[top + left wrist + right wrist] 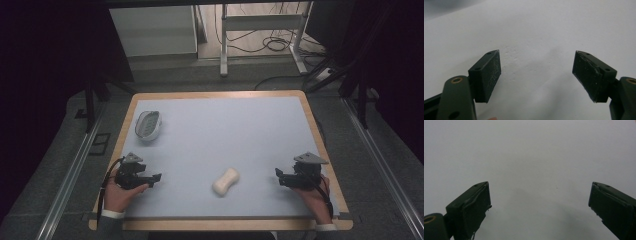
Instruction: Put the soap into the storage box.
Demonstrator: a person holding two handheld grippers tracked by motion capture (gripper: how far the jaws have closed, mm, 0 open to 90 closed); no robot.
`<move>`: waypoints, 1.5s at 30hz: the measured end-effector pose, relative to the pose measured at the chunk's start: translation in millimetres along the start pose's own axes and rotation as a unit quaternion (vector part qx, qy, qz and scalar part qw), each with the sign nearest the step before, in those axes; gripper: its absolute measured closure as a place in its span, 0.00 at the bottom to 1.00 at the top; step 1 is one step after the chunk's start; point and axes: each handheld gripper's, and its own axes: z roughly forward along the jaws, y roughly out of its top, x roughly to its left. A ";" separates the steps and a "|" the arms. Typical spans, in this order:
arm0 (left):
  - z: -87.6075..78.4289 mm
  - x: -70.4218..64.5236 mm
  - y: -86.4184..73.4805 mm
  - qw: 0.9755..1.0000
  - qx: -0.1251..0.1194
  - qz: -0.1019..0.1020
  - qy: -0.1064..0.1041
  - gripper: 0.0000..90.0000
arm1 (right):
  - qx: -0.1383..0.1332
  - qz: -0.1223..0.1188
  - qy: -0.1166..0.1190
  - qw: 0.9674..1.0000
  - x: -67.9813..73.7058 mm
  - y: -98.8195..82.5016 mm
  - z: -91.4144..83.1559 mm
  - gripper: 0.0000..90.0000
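The bar of soap (226, 181) lies on the surface (225, 130) between the left hand-held gripper (156, 177) and right hand-held gripper (278, 173), both gaping wide and empty; it looks light, hard and slippery, best pinched across its narrow waist.

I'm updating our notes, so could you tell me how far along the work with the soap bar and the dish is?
Nothing looks done: the soap bar lies on the mat, apart from the soap dish at far left. Nothing is in hand: the left gripper and right gripper rest at the near corners, jaws open, nothing between them. Grasping and moving the soap appear left.
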 end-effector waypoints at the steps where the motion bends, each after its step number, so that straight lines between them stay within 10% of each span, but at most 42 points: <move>1: -1.1 -0.5 -0.3 1.000 -0.002 0.002 0.000 0.26 | 0.001 0.000 0.002 1.000 -0.2 -0.3 0.0 0.04; 26: -9.5 -18.5 6.0 1.000 -0.022 0.012 0.016 0.30 | -0.011 0.018 0.022 1.000 -11.5 -6.3 -13.2 0.07; 45: -36.2 -51.2 37.7 0.999 -0.033 0.042 0.005 0.28 | -0.015 0.027 -0.007 1.000 -12.3 -6.4 -17.0 0.08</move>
